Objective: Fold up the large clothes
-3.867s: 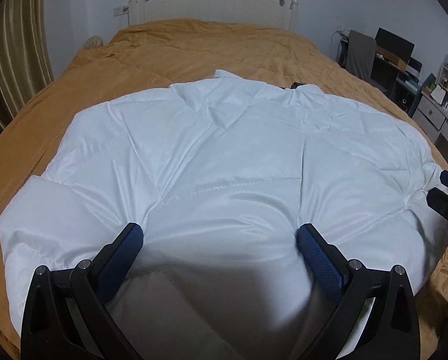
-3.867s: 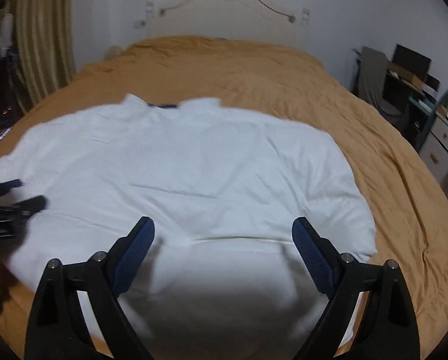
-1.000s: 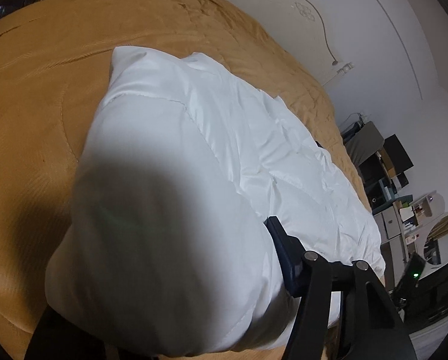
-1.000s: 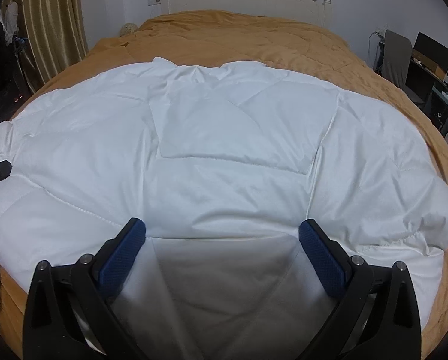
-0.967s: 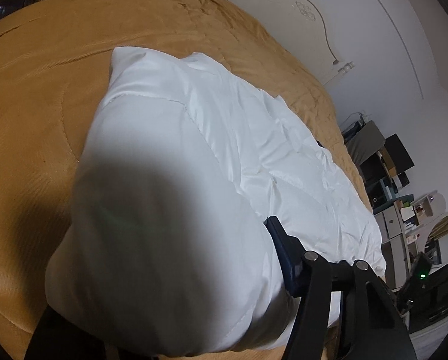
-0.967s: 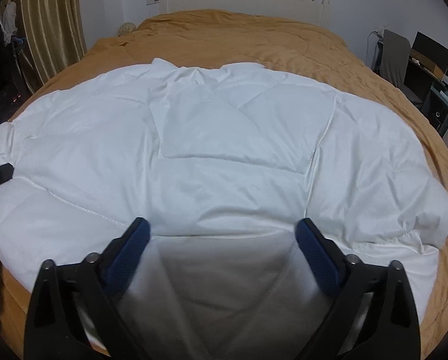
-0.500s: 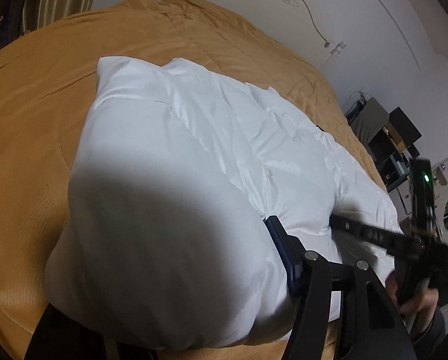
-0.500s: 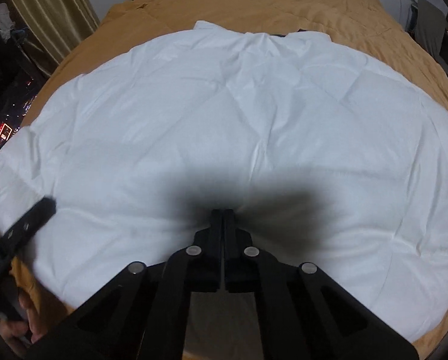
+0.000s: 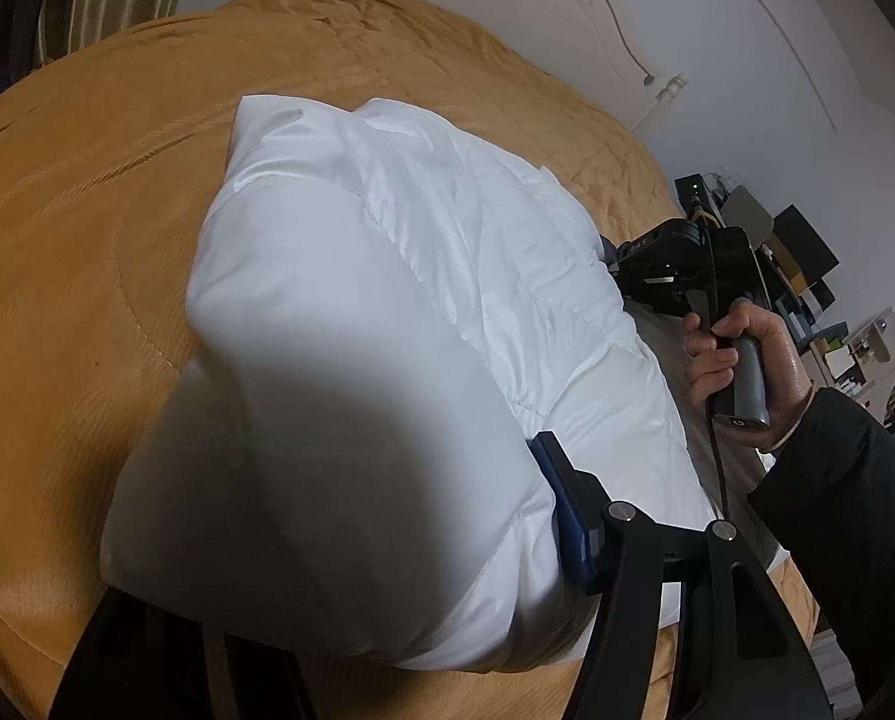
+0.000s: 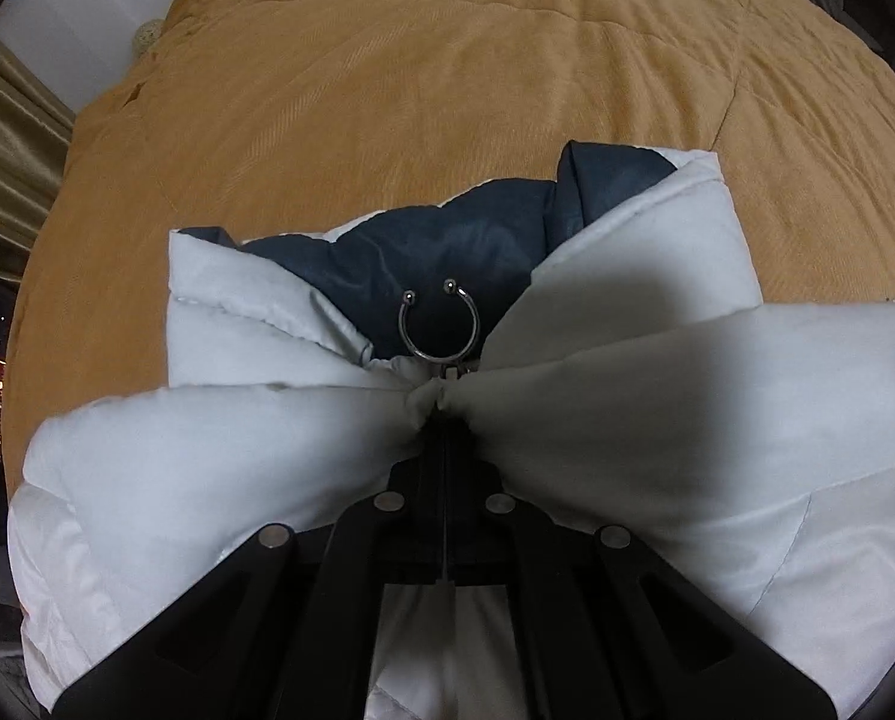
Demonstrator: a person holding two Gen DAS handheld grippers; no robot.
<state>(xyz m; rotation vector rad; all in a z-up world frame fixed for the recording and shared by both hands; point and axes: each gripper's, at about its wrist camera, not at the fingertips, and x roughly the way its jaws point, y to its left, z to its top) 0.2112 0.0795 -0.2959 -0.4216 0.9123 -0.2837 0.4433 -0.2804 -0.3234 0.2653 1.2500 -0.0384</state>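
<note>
The right hand-held gripper [image 10: 444,414] is clamped on the white padded jacket [image 10: 627,408] beside its zipper ring [image 10: 438,324]. The left hand-held gripper [image 9: 387,540] grips a bulging fold that hides its left finger. Mustard bed cover [image 10: 447,72] lies beyond.

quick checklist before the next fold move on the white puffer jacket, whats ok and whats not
1. Right claw shut on the white jacket by the collar opening: ok, fabric bunches at its tips.
2. Left claw gripping a thick padded bundle of the jacket: ok on the visible blue pad; the other finger is hidden.
3. Metal ring zipper pull free of the pinch: cannot tell, its base sits right at the tips.
4. Dark lining tucked in: not ok, it shows at the collar.
5. Orange bedspread not caught in either claw: ok for the right, cannot tell for the left.
</note>
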